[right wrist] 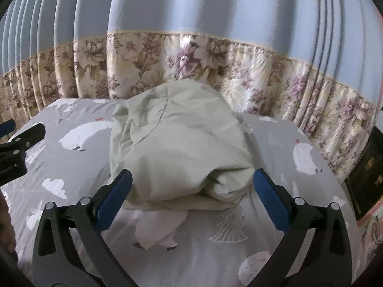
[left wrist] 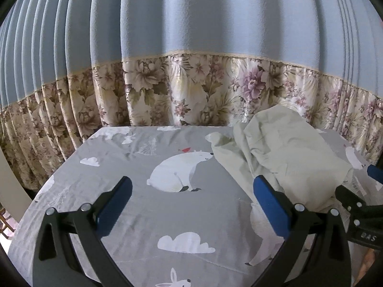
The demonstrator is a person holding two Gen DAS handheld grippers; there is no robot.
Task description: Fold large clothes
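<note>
Pale green garment [right wrist: 177, 143], soft thin cotton-like cloth, lies in a crumpled rounded heap w/ deep creases on the grey sheet [right wrist: 71, 167], which is printed w/ white bears, clouds and rabbits. Heap sits toward the far-right part of the bed in the left wrist view [left wrist: 282, 153]. Right gripper [right wrist: 191, 184] is spread wide, blue ribbed pads either side of the heap's near edge, gripping nothing. Left gripper [left wrist: 191, 189] is also wide apart & empty, over bare sheet [left wrist: 119, 167], left of the garment. Behind: pleated blue curtain [left wrist: 191, 24] w/ a shiny floral lower band. Only the right wrist view shows a dark cabinet [right wrist: 366, 167] at far right.
</note>
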